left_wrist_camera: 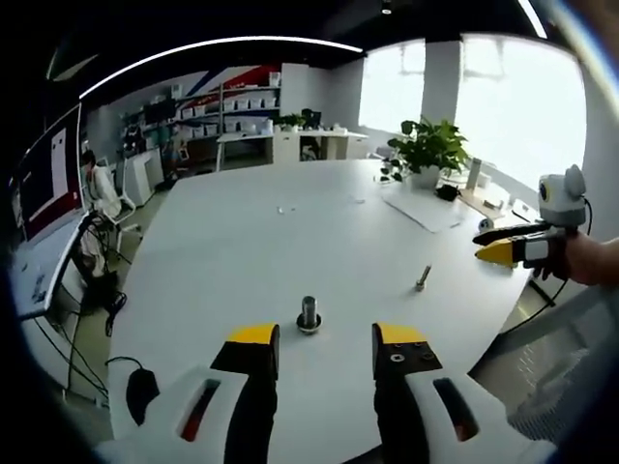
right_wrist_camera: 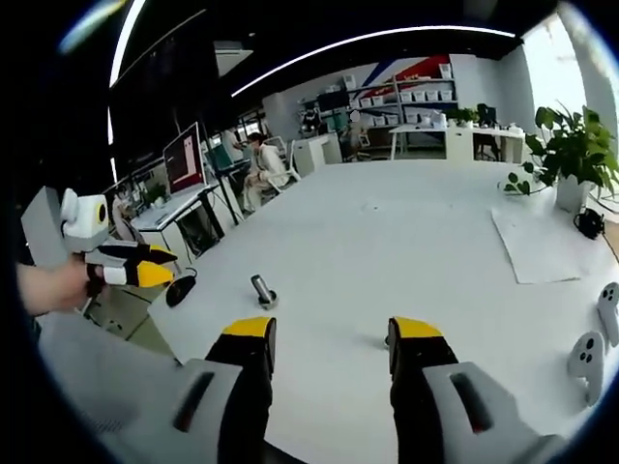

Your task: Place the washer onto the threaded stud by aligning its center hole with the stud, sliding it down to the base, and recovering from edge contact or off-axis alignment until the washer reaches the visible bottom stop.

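Stud (left_wrist_camera: pixel 309 313) upright on the white table (left_wrist_camera: pixel 290 242), long axis vertical; both grippers' jaws apart, holding nothing.

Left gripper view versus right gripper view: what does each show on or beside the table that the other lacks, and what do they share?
Left gripper view alone: a small bolt lying apart from the upright stud, and the right tongs at the table's edge.

Right gripper view alone: two white controllers, a black mouse and the left tongs.

Both: the white table, the stud, the potted plant, the paper sheet and a seated person.
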Motion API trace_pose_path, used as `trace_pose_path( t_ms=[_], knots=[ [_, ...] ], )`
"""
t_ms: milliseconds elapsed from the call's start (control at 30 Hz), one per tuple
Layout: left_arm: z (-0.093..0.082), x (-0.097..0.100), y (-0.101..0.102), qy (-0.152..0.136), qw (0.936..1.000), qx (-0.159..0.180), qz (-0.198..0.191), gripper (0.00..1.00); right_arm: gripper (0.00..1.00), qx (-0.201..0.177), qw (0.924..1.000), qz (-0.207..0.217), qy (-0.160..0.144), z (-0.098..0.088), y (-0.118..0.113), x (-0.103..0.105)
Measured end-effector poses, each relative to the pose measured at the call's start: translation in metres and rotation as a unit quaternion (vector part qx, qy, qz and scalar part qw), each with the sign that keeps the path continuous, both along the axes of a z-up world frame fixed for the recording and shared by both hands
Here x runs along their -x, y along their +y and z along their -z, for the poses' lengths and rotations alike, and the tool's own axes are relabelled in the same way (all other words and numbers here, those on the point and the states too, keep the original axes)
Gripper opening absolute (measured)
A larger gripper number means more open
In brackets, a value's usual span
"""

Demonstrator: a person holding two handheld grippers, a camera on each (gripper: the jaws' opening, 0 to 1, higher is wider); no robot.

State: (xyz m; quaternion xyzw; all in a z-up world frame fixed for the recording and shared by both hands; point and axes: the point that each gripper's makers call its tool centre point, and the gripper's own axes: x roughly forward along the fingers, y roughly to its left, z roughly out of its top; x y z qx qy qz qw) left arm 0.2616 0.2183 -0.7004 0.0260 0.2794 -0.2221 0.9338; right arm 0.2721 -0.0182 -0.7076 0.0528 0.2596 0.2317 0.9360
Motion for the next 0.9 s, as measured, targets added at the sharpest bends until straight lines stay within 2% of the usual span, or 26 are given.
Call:
trace_pose_path(
  t_ms=[133, 200, 233, 400, 567, 900],
  knots=[
    [-0.002, -0.001, 0.001, -0.007, 1.0000, 0.000, -0.005, 0.42, 0.51, -0.006, 1.0000, 0.002, 0.006, 0.001, 0.001, 0.000],
    [-0.004, -0.002, 0.001, -0.012, 0.9999, 0.002, -0.008, 0.44, 0.51, 0.010, 0.9999, 0.000, -0.008, -0.001, 0.000, -0.001],
    [-0.006, -0.002, 0.001, -0.016, 0.9998, 0.003, -0.008, 0.45, 0.51, 0.009, 1.0000, -0.001, -0.004, -0.001, 0.001, 0.000],
    [-0.002, -0.001, 0.000, -0.008, 1.0000, 0.001, -0.006, 0.44, 0.52, 0.033, 0.9992, -0.011, 0.021, 0.012, 0.001, 0.004],
    [-0.001, -0.002, 0.001, -0.008, 1.0000, -0.005, -0.004, 0.44, 0.52, 0.036, 0.9991, -0.011, 0.017, 0.011, 0.000, 0.003],
    [0.003, 0.000, 0.001, 0.002, 1.0000, -0.006, -0.003, 0.44, 0.52, 0.049, 0.9984, -0.008, 0.029, 0.018, -0.004, 0.003]
  ],
)
